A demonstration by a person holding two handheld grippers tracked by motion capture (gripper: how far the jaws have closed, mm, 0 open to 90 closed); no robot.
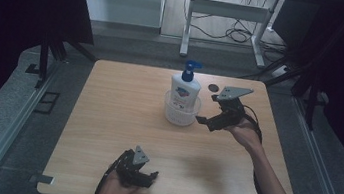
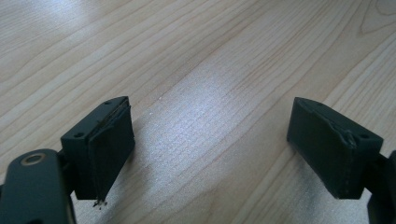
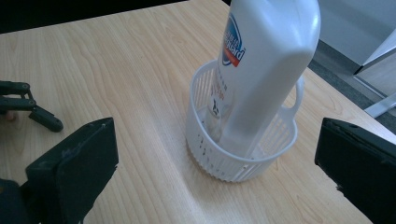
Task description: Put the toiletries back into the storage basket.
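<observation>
The bottle (image 3: 261, 70) stood upright in the basket (image 3: 205, 154), straight ahead of the right claw (image 3: 219, 172), whose jaws gaped wide and touched neither. So the placing looked done, only a retreat left. The left claw (image 2: 210, 154) lay wide over bare table (image 2: 187, 56), well back from both, holding nothing

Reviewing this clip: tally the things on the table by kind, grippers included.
Pump bottle, white with a blue pump: 1
White slotted basket holding the bottle: 1
Small dark round disc on the table: 1
Grippers, both open: 2, left gripper and right gripper
Total: 5
</observation>
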